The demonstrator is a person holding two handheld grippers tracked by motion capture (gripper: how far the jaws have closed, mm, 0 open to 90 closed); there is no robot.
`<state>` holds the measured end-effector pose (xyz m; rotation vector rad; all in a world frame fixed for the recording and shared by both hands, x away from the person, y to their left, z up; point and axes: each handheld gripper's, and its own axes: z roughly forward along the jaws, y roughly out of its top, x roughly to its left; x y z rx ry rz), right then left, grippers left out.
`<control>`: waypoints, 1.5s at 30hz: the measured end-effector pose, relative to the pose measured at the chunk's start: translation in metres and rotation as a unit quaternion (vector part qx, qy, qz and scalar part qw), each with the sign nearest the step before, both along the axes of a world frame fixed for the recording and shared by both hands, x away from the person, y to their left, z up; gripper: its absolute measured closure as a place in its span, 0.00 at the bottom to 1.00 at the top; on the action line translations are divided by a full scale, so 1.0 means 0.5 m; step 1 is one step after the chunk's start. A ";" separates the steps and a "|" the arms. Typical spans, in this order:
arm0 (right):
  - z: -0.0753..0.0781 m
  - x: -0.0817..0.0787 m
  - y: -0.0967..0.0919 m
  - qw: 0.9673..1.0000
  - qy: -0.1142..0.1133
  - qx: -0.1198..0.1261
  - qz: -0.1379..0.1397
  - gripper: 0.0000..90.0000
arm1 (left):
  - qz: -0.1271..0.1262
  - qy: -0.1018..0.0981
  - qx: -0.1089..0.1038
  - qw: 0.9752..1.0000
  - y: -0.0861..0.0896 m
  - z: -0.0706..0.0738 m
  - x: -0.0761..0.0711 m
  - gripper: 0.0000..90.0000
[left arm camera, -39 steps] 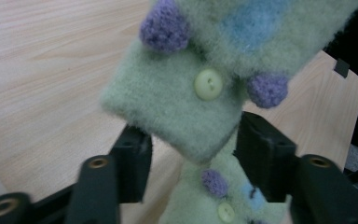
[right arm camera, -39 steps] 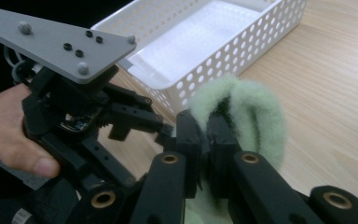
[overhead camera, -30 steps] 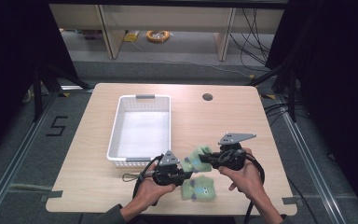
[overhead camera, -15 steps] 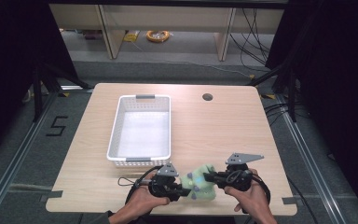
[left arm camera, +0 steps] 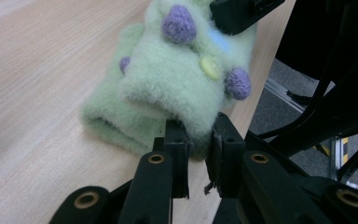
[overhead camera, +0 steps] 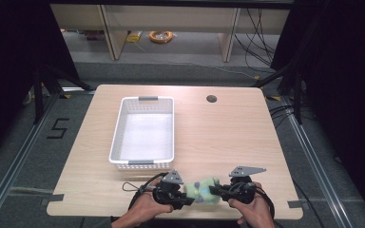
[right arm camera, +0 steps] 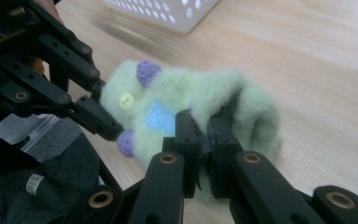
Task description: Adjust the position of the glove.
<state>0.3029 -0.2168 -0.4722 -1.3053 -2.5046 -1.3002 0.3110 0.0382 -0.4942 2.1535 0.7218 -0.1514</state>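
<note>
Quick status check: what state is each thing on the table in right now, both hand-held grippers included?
Left hand-held gripper: shut on an edge of the green fuzzy sock.
Right hand-held gripper: shut on the sock's opposite edge.
Green fuzzy sock: folded over, low at the table's near edge, pinched from both sides.
White basket: upright, empty, apart from the sock.
Table: bare wood around the basket.

The fuzzy pale-green sock with purple bobbles [overhead camera: 202,189] lies on the light wooden table [overhead camera: 228,137] at its near edge, between my left gripper [overhead camera: 186,199] on its left and my right gripper [overhead camera: 215,190] on its right, each clamped on an end of it. Behind the sock, toward the table's left, stands the white perforated plastic basket [overhead camera: 143,134]. A small round hole in the tabletop [overhead camera: 211,99] sits near the far edge, to the basket's right.
</note>
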 end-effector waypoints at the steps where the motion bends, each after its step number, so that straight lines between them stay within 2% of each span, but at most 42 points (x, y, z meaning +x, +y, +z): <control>1: -0.008 0.003 -0.002 1.000 -0.008 -0.009 -0.001 0.94 | 0.003 0.009 0.000 1.000 0.002 -0.005 0.003 0.87; 2: -0.008 0.003 -0.002 1.000 -0.008 -0.009 -0.001 0.94 | 0.003 0.009 0.000 1.000 0.002 -0.005 0.003 0.87; 4: -0.014 0.002 0.002 1.000 0.007 -0.008 -0.005 0.93 | 0.010 0.023 -0.003 1.000 0.007 -0.010 0.010 0.87; 5: -0.019 0.002 0.004 1.000 0.013 0.000 -0.003 0.93 | 0.014 0.025 -0.003 1.000 0.009 -0.011 0.012 0.87; 6: -0.021 0.005 0.002 1.000 0.005 -0.010 0.000 0.92 | 0.012 0.020 -0.001 1.000 0.012 -0.012 0.016 0.87; 7: -0.021 0.005 0.002 1.000 0.004 -0.014 -0.004 0.91 | 0.019 0.024 -0.005 1.000 0.013 -0.013 0.016 0.87; 10: -0.025 0.007 0.004 1.000 0.004 -0.015 -0.005 0.87 | 0.016 0.027 -0.002 1.000 0.014 -0.016 0.017 0.86; 12: -0.028 0.010 0.004 1.000 0.006 -0.012 -0.005 0.83 | 0.025 0.036 -0.002 0.999 0.015 -0.020 0.015 0.82; 14: -0.025 0.010 0.003 1.000 0.005 -0.018 -0.009 0.78 | 0.032 0.041 -0.003 0.999 0.015 -0.020 0.015 0.71; 16: -0.024 0.009 0.004 1.000 0.003 -0.014 -0.007 0.75 | 0.026 0.040 0.002 0.999 0.019 -0.014 0.015 0.70; 17: -0.022 0.009 0.004 1.000 0.006 -0.012 -0.004 0.71 | 0.025 0.040 0.003 0.999 0.022 -0.009 0.014 0.66; 18: -0.013 0.008 0.002 1.000 0.001 -0.020 -0.017 0.63 | 0.038 0.030 0.005 0.999 0.031 0.003 0.015 0.56; 19: -0.010 0.007 0.004 1.000 0.010 -0.004 -0.017 0.59 | 0.038 0.030 0.005 0.999 0.031 0.003 0.015 0.56; 21: -0.005 0.006 0.004 1.000 0.009 -0.003 -0.015 0.57 | 0.047 0.023 -0.002 0.999 0.042 0.013 0.022 0.56; 22: 0.001 0.005 0.002 1.000 0.007 -0.003 -0.020 0.55 | 0.055 0.021 -0.004 0.998 0.048 0.018 0.025 0.55; 23: 0.003 0.009 -0.003 1.000 -0.012 -0.001 -0.015 0.53 | 0.064 0.022 -0.009 0.998 0.051 0.019 0.029 0.53; 24: 0.010 0.004 -0.003 1.000 -0.003 0.002 -0.026 0.51 | 0.071 0.023 -0.010 0.997 0.054 0.019 0.032 0.50; 27: 0.019 0.011 -0.015 0.999 -0.023 -0.001 -0.024 0.47 | 0.103 0.031 -0.012 0.994 0.054 0.014 0.037 0.43; 28: 0.023 0.009 -0.017 0.999 -0.015 0.003 -0.038 0.46 | 0.101 0.031 -0.012 0.994 0.054 0.012 0.038 0.42; 29: 0.020 0.019 -0.027 0.999 -0.024 -0.002 -0.030 0.44 | 0.099 0.032 -0.014 0.994 0.053 0.009 0.040 0.41; 30: 0.020 0.019 -0.027 0.999 -0.024 -0.002 -0.030 0.44 | 0.108 0.034 -0.014 0.993 0.049 0.008 0.039 0.41; 31: 0.019 0.022 -0.030 0.999 -0.021 -0.002 -0.033 0.44 | 0.100 0.036 -0.009 0.994 0.049 0.010 0.039 0.39; 32: 0.021 0.019 -0.031 0.999 -0.011 -0.008 -0.047 0.43 | 0.102 0.032 -0.013 0.994 0.045 0.010 0.039 0.39; 33: 0.016 0.022 -0.034 0.999 -0.012 -0.005 -0.042 0.42 | 0.100 0.033 -0.012 0.994 0.043 0.012 0.039 0.39; 34: 0.012 0.024 -0.036 0.999 -0.015 -0.006 -0.039 0.42 | 0.107 0.030 -0.017 0.994 0.040 0.012 0.037 0.38; 35: 0.011 0.024 -0.037 0.999 -0.010 -0.005 -0.039 0.42 | 0.107 0.030 -0.008 0.994 0.040 0.015 0.038 0.37; 36: 0.008 0.022 -0.033 0.999 0.002 0.007 -0.048 0.41 | 0.110 0.034 -0.019 0.993 0.038 0.014 0.040 0.37; 37: 0.003 0.027 -0.037 0.999 -0.009 0.006 -0.035 0.41 | 0.117 0.031 -0.019 0.992 0.036 0.015 0.041 0.36; 38: 0.007 0.026 -0.038 0.999 -0.002 -0.003 -0.046 0.41 | 0.117 0.037 -0.025 0.992 0.036 0.015 0.043 0.36; 39: 0.007 0.026 -0.038 0.999 -0.002 -0.003 -0.046 0.41 | 0.124 0.032 -0.026 0.991 0.034 0.015 0.044 0.36; 40: 0.007 0.026 -0.038 0.999 -0.001 -0.001 -0.045 0.40 | 0.129 0.033 -0.020 0.991 0.033 0.016 0.044 0.36; 41: 0.007 0.031 -0.041 0.999 -0.010 -0.007 -0.042 0.40 | 0.130 0.042 -0.031 0.990 0.031 0.014 0.048 0.35; 43: 0.010 0.034 -0.044 0.999 -0.010 -0.008 -0.041 0.40 | 0.141 0.044 -0.035 0.988 0.027 0.013 0.052 0.35; 44: 0.011 0.040 -0.043 0.999 -0.009 -0.002 -0.042 0.40 | 0.142 0.046 -0.030 0.988 0.025 0.013 0.054 0.34; 45: 0.014 0.043 -0.045 0.999 -0.012 -0.008 -0.045 0.40 | 0.140 0.049 -0.035 0.988 0.023 0.011 0.056 0.34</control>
